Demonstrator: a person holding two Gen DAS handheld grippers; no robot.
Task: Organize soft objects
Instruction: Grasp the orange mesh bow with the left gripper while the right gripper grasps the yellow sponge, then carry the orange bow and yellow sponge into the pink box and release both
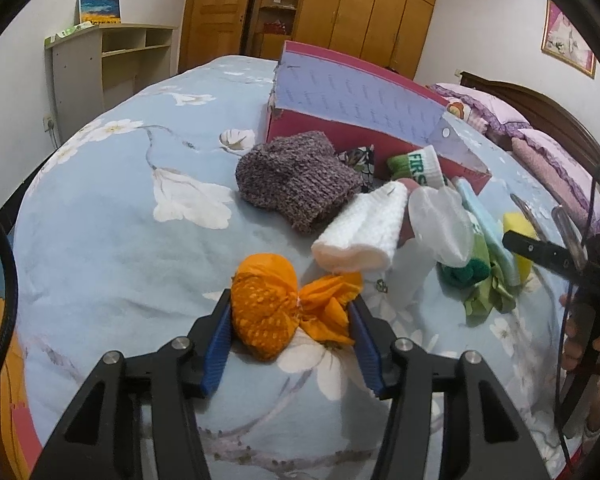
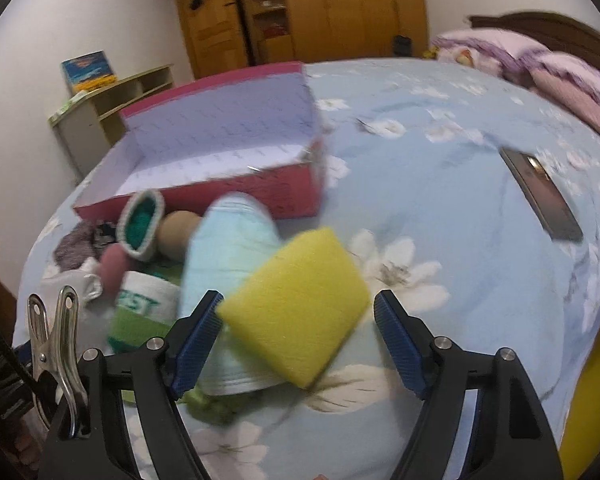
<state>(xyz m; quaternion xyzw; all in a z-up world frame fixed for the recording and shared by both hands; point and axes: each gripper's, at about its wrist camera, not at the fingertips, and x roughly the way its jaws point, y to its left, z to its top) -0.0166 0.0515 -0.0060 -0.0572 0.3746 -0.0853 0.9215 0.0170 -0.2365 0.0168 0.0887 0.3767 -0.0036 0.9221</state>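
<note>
While the pink box (image 2: 204,196) stands empty on the bed (image 1: 112,240), the soft pile lies just in front of it. The right gripper (image 2: 300,320) is wide around the yellow sponge (image 2: 296,312), pads not pressing; closing off-centre could tip it aside. The left gripper (image 1: 290,320) pinches the orange bundle (image 1: 268,312) (its loose tail may slip out).

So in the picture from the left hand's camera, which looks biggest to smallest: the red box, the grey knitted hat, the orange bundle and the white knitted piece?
1. red box
2. grey knitted hat
3. orange bundle and white knitted piece: look alike, and the bundle lies nearer the camera, so unranked.
</note>
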